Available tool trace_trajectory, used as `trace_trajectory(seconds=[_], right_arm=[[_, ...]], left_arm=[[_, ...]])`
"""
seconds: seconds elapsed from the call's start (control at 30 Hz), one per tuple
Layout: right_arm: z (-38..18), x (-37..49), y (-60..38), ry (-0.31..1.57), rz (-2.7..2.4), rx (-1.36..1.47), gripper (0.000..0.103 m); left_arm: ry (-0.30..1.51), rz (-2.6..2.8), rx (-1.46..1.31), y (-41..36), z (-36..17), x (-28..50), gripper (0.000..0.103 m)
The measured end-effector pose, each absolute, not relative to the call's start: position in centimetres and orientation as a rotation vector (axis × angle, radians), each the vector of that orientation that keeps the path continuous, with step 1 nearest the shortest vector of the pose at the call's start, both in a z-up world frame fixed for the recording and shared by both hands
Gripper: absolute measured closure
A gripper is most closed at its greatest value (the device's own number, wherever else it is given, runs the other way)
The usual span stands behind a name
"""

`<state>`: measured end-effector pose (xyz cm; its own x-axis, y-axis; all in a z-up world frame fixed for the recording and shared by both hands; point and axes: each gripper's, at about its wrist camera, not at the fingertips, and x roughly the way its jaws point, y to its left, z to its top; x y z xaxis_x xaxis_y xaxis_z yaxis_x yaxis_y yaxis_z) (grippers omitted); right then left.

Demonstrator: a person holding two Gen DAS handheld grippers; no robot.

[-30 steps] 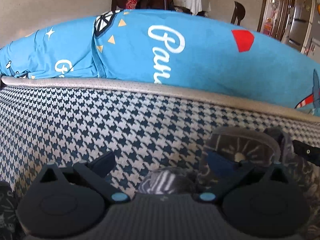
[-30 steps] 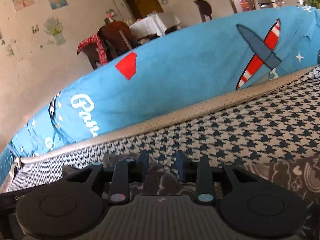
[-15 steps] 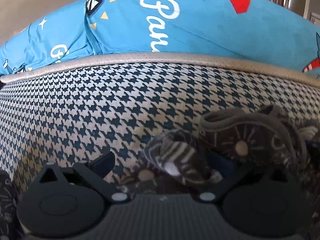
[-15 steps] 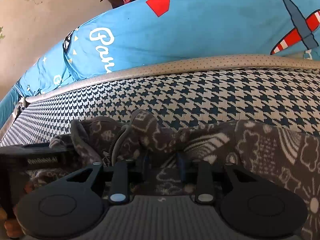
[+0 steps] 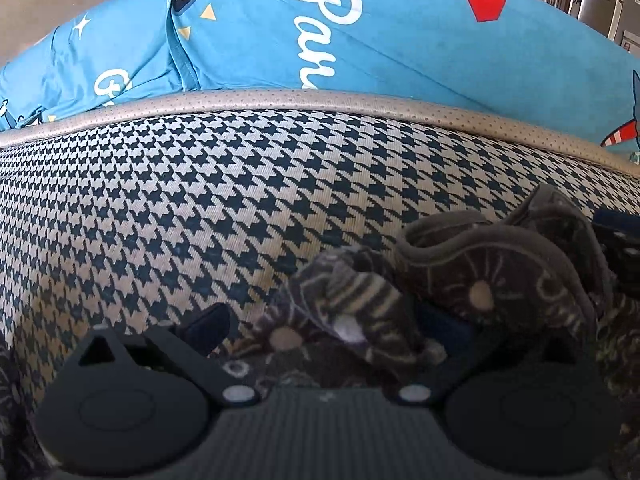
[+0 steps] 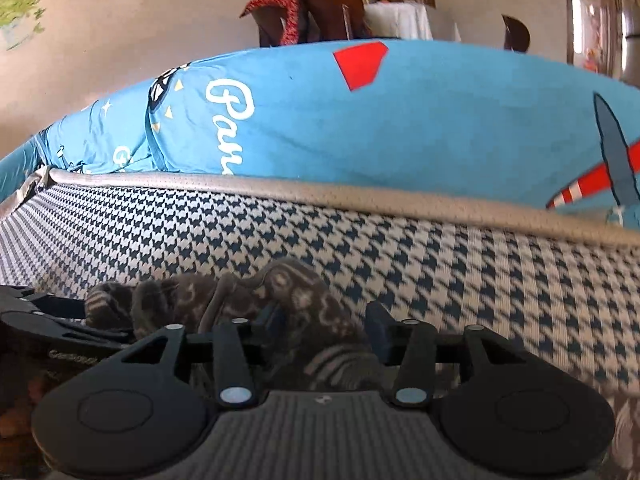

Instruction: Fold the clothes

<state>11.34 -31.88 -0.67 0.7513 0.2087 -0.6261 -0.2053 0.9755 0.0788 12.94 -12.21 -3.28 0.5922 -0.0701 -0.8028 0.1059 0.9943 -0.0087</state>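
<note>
A dark brown garment with beige prints (image 5: 480,280) lies bunched on the houndstooth mattress (image 5: 240,200). My left gripper (image 5: 324,328) stands wide open low over the mattress. A crumpled fold of the garment rests between its fingers (image 5: 208,326) without being pinched. In the right wrist view the same garment (image 6: 296,292) is heaped between the fingers of my right gripper (image 6: 324,322). Its jaws are opening and the pads stand apart from the cloth. The left gripper (image 6: 60,320) shows at the left edge of that view.
A beige piped edge (image 6: 360,196) bounds the mattress at the back, with blue printed bedding (image 6: 400,120) piled behind it. Beyond are a wall, wooden chairs (image 6: 320,12) and a white-clothed table. Bare houndstooth surface (image 6: 500,280) extends to the right.
The right gripper's jaws have spread apart after being nearly shut on the cloth, and its view has rolled level. The garment has sunk onto the mattress. The left gripper has dipped lower.
</note>
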Motion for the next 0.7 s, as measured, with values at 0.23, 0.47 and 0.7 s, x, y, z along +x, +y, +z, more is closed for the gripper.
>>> trace_trajectory(seconds=[0.23, 0.47, 0.7], right_arm=[[-1.6, 12.8, -32.4, 0.693, 0.296, 0.021, 0.045], [-3.0, 14.5, -31.9, 0.757, 0.366, 0.015, 0.045], [-3.0, 14.2, -31.4, 0.745, 0.427, -0.027, 0.081]], left_arm=[[0.946, -0.109, 0.029, -12.1, -3.5, 12.9, 0.0], [0.949, -0.11, 0.034, -11.9, -3.8, 13.6, 0.0], [0.925, -0.105, 0.064, -12.6, -3.6, 13.3, 0.0]])
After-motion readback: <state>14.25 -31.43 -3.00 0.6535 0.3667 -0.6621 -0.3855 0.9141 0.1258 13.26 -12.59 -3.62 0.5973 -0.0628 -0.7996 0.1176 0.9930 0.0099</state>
